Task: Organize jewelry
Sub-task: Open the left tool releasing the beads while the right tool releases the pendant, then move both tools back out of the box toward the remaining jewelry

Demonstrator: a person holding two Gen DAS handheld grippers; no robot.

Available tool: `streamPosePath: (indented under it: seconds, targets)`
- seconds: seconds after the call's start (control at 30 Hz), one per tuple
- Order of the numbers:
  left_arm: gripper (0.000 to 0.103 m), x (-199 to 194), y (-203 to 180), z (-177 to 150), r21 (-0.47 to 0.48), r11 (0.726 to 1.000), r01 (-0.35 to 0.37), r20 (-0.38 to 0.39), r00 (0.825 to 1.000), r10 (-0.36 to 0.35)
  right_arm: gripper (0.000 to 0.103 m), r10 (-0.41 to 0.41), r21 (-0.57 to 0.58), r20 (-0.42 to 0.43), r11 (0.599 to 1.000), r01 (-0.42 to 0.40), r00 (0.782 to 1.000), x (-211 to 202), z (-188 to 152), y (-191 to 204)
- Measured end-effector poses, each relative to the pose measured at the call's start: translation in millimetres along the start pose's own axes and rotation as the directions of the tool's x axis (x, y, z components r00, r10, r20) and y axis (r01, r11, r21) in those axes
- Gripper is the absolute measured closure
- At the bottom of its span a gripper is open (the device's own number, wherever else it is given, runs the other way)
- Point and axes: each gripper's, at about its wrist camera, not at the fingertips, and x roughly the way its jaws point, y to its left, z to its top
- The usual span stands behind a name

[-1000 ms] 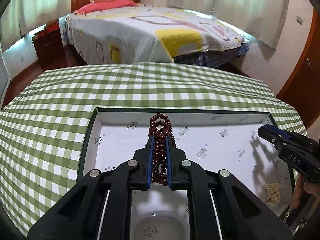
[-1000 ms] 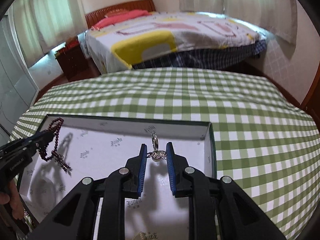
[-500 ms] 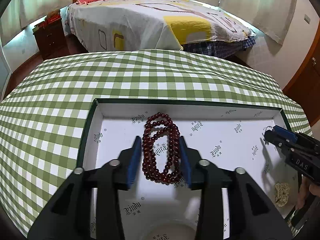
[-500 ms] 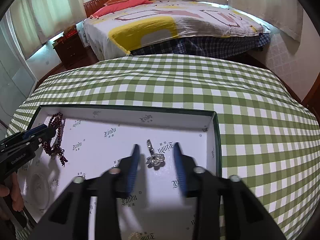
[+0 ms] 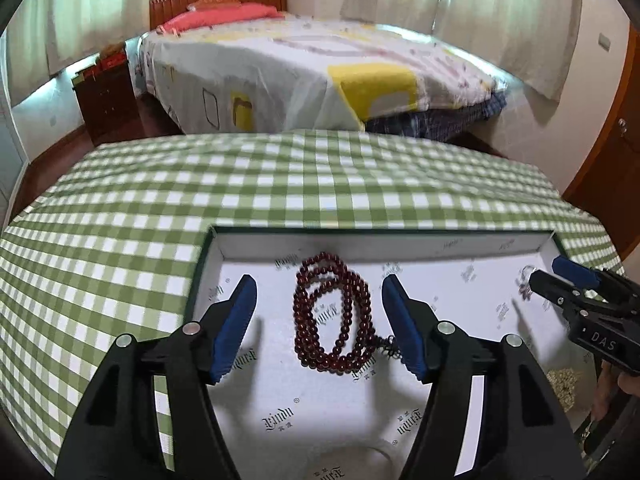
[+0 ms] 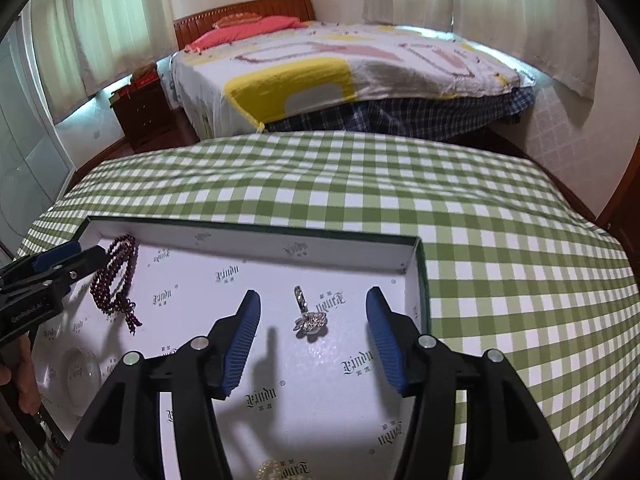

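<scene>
Lying lengthwise between the wide-open, empty left gripper (image 5: 316, 312), the bead bracelet (image 5: 334, 316) points away.

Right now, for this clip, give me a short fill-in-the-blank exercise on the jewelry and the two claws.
1. The dark red bead strand lies inside the white-lined ____.
2. The left claw is ____, gripping nothing.
3. The silver ring lies between the fingers of the ____ claw.
4. The box rests on a green-and-white ____ cloth.

Missing words: box; open; right; checked
</scene>
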Motion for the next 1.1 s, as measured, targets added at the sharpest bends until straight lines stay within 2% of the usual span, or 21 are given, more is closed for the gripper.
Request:
streamPosePath:
  seconds: [0.2, 0.4, 0.67, 0.87, 1.1]
  targets:
    - [0.035, -43.9, 4.7, -4.2, 0.002, 1.000, -0.008, 0.144, 0.990, 0.007, 0.047, -0.005, 0.010, 0.122, 1.000, 0.004, 0.993, -32.0, -5.8, 2.1]
    - [0.035, -93.9, 7.5, -20.1, 0.006, 0.999, -0.039, 0.257, 0.966, 0.036, 0.047, -0.013, -0.002, 0.220, 1.000, 0.014, 0.975, -74.2, -19.4, 14.2]
    - [0.035, -144.9, 21.2, -53.6, -0.044, 0.998, -0.048, 0.288, 0.956, 0.059, 0.047, -0.016, -0.009, 0.275, 1.000, 0.019, 0.961, -116.5, -58.1, 31.4]
    - [0.035, -168.6, 31.2, -86.8, -0.067, 0.995, -0.077, 0.287, 0.953, 0.093, 0.047, -0.005, 0.023, 0.260, 1.000, -0.001, 0.966, -127.0, -91.8, 36.9]
    - [0.035, -180.8, 33.2, -123.3, -0.077, 0.992, -0.104, 0.266, 0.956, 0.121, 0.047, -0.015, 0.021, 0.225, 1.000, 0.011, 0.974, -133.0, -130.4, 40.7]
